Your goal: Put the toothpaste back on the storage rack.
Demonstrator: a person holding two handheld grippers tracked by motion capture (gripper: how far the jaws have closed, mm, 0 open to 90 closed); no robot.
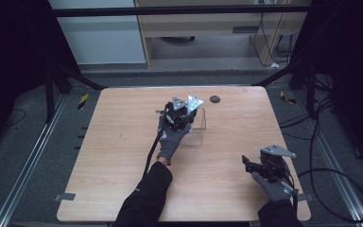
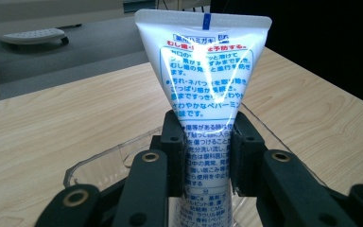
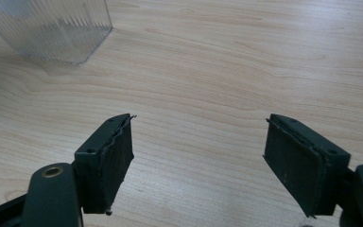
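White toothpaste tube (image 2: pixel 203 90), printed in blue and red, stands crimped end up, clamped between the left gripper (image 2: pixel 207 156) jaws; its lower end is cut off. Beneath lies a clear plastic container (image 2: pixel 99 163).

High view: left gripper (image 1: pixel 177 116) hides most of the container (image 1: pixel 199 127), near the tabletop (image 1: pixel 123 137) far edge.

Right gripper (image 3: pixel 198 156) jaws stand wide apart, gripping nothing, over bare wood near the right front corner.

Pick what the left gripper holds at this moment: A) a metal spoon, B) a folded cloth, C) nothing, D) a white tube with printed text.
D: in the left gripper view the left gripper has its jaws closed on a white tube printed with blue and red text, held above a clear container.
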